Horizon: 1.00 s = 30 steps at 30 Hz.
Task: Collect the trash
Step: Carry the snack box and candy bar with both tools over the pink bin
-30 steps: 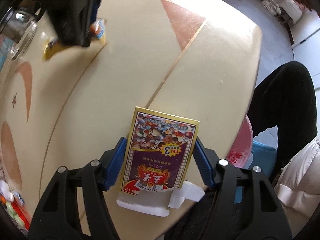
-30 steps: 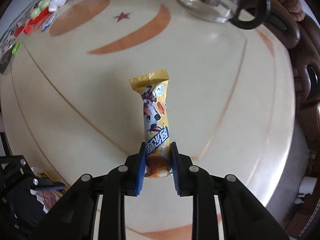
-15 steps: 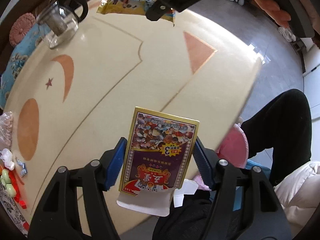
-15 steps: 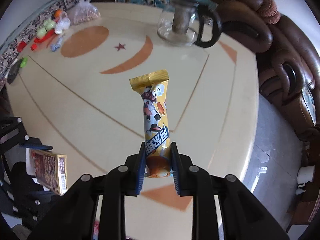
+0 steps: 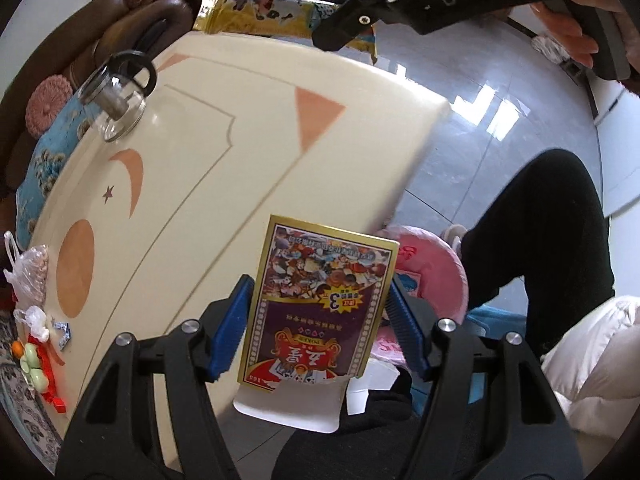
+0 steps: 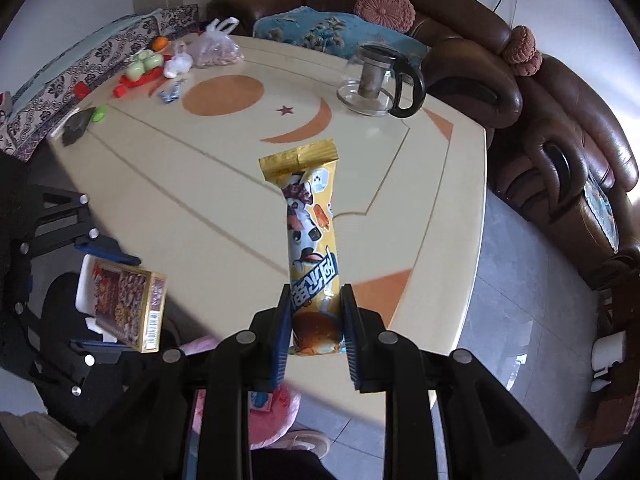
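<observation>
Your left gripper (image 5: 318,330) clamps the card box (image 5: 320,308) by its side edges, lifted off the table (image 5: 224,168), likely for a drop into the pink-lined bin (image 5: 436,276) at four o'clock. Your right gripper (image 6: 316,338) pinches the snack wrapper (image 6: 310,236) by one end.

Pink bin (image 5: 448,276), perhaps bag-lined, mostly behind card box (image 5: 320,304).

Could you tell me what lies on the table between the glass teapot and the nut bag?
Nothing: in the right wrist view, bare table lies between teapot and nut bag.
</observation>
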{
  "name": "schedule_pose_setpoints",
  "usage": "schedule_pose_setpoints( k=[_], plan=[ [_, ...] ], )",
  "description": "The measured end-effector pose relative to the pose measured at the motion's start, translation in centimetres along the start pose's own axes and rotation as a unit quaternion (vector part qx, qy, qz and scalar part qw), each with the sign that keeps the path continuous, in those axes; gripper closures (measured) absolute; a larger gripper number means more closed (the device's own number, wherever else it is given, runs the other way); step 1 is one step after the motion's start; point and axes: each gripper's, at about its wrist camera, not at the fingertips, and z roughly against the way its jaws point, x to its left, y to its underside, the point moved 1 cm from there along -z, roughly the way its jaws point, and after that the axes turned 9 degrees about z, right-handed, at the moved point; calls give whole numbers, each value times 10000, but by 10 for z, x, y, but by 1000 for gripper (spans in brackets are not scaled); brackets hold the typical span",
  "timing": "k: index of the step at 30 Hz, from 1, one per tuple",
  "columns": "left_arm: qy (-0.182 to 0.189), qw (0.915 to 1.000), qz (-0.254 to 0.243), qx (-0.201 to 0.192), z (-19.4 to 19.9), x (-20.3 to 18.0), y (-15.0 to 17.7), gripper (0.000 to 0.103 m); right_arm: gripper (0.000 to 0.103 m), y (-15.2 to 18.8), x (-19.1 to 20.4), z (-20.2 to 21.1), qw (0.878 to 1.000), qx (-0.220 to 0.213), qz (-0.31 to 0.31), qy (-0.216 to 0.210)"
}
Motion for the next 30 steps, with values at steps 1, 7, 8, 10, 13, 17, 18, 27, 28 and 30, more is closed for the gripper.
schedule_pose_setpoints(
  k=[1,7,8,10,13,17,18,27,28,30],
  plan=[
    [-6,10000,-70,-3,4,-7,4,38,79,6,5,5,10000,-15,18,13],
    [3,9996,-251,-98,19,-34,18,38,79,38,30,30,9999,-39,93,52],
    [2,9996,-274,-113,21,-38,21,38,79,44,35,35,9999,-51,85,53],
    [-4,9995,-307,-117,23,-46,26,38,79,53,41,40,9999,-56,94,22],
    [-11,9993,-338,-147,23,-54,33,38,79,67,53,45,9999,-50,111,0],
    [62,9993,-365,-105,20,-67,44,38,79,83,66,49,9998,-18,174,-29],
    [72,9992,-387,-82,19,-69,46,38,79,87,70,50,9998,-18,179,-52],
    [249,9988,-415,62,2,-87,71,38,79,119,92,43,9996,128,196,-152],
    [273,9988,-392,78,-2,-88,75,38,79,123,95,39,9995,167,205,-167],
    [327,9988,-357,126,-9,-89,80,38,79,131,99,32,9993,233,199,-205]
  ],
)
